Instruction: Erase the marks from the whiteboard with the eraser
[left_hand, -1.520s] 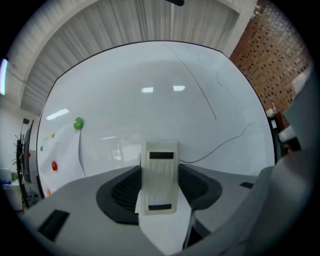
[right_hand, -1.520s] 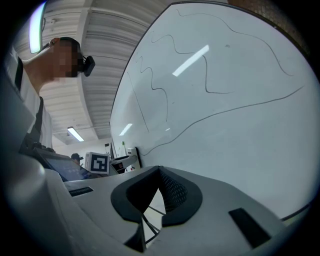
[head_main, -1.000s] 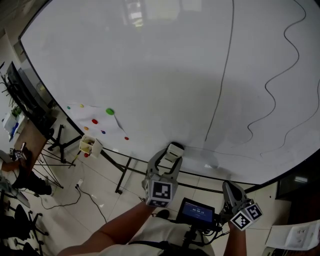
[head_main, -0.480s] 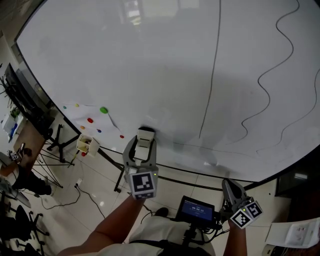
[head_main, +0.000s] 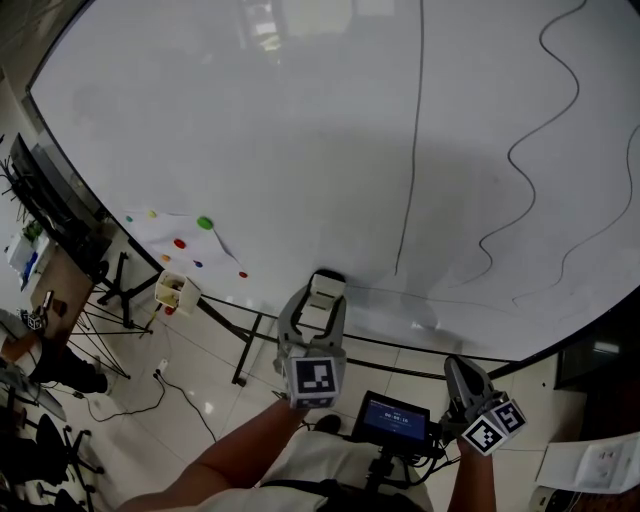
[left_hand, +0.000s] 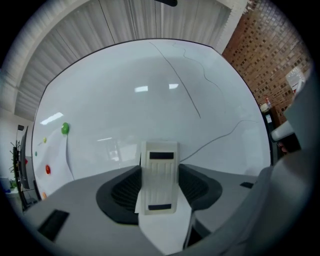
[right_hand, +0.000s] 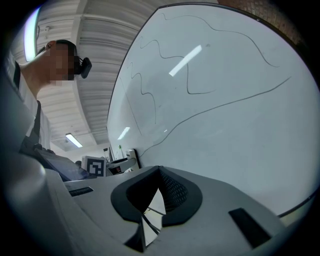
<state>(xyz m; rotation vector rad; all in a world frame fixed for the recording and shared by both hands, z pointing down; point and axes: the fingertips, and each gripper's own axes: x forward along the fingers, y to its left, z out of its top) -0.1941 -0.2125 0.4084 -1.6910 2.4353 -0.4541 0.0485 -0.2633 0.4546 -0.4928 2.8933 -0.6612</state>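
Observation:
The whiteboard (head_main: 250, 150) fills the head view; it carries a straight black line (head_main: 410, 150) and wavy black lines (head_main: 528, 130) to the right. My left gripper (head_main: 322, 300) is shut on the white eraser (head_main: 326, 287), held at the board's lower edge, left of the straight line's foot. I cannot tell whether the eraser touches the board. In the left gripper view the eraser (left_hand: 160, 160) stands upright between the jaws of the left gripper (left_hand: 161, 180), facing the board (left_hand: 125, 115). My right gripper (head_main: 458, 375) hangs low below the board, and in the right gripper view the right gripper (right_hand: 159, 186) is shut and holds nothing.
A sheet with coloured magnets (head_main: 190, 238) is stuck at the board's lower left. Under it a small marker tray (head_main: 178, 290) hangs near the stand legs (head_main: 120, 290). A small screen (head_main: 394, 420) sits at my waist. Desks and chairs (head_main: 40, 350) stand at the far left.
My left gripper carried the eraser left along the board's lower edge, then came back right and slightly lower. The right gripper stayed where it was.

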